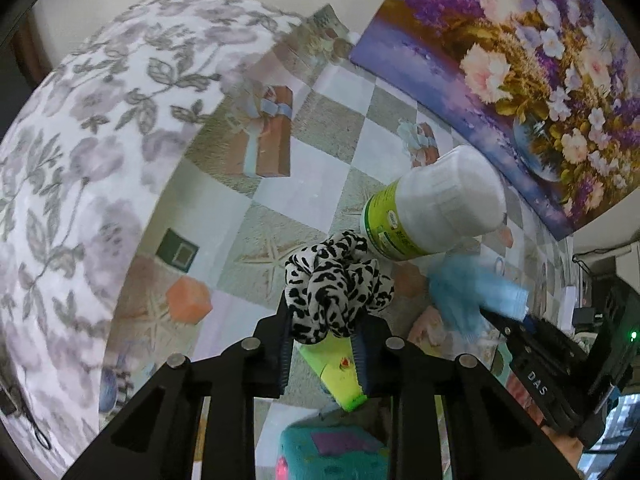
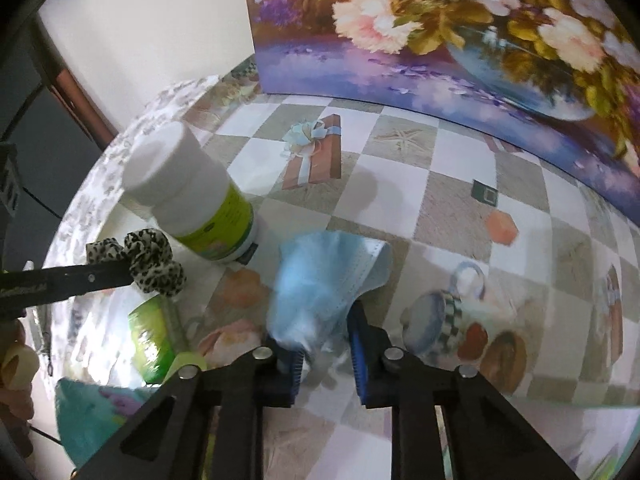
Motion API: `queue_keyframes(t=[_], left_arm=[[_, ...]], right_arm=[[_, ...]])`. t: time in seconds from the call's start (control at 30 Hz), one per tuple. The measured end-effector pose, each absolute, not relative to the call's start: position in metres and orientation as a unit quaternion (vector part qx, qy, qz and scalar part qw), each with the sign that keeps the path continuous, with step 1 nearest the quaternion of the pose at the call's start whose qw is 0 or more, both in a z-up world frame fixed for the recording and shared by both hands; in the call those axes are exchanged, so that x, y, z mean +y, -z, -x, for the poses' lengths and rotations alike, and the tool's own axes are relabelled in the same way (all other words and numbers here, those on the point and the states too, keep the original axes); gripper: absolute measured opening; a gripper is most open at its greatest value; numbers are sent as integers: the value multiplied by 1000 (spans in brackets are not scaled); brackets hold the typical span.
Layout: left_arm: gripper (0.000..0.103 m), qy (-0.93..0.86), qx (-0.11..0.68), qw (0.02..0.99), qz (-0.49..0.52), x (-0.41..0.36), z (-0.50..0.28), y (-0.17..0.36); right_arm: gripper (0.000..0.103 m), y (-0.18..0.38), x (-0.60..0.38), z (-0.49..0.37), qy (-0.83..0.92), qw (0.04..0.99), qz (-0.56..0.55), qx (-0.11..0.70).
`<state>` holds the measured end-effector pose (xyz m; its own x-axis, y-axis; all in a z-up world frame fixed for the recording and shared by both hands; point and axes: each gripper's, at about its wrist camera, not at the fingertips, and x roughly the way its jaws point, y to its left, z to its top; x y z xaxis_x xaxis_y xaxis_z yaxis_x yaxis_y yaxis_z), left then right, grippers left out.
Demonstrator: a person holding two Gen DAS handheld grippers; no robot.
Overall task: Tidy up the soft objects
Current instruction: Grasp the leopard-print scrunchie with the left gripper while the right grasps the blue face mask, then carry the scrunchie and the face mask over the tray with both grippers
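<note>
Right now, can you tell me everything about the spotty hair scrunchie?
The scrunchie is a ruffled ring of soft, thin-looking cloth, white with black leopard spots. It is bunched up and pinched at the tips of the left gripper, which holds it above the table. The white bottle with the green label stands just behind it; I cannot tell if they touch. In the right camera it shows at the end of the left gripper's finger.

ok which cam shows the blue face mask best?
Right wrist: the blue face mask fills centre frame, between the right gripper fingers, pleats visible. Left wrist shows it only as a blurred patch near the right edge.
</note>
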<state>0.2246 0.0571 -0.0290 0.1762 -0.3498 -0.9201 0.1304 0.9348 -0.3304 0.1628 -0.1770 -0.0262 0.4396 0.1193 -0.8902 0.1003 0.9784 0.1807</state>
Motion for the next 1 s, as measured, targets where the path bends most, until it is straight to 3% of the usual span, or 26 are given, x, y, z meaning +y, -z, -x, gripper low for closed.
queue_keyframes(t=[0.4, 0.7, 1.0], left_arm=[[26, 143, 572, 799, 116, 71, -173, -31], [26, 180, 518, 825, 136, 47, -104, -84], [26, 206, 493, 836, 125, 5, -51, -101]], right_arm=[[16, -12, -183, -95, 3, 859, -162, 485], [16, -71, -186, -31, 24, 885, -202, 418], [16, -106, -203, 31, 65, 899, -244, 358]])
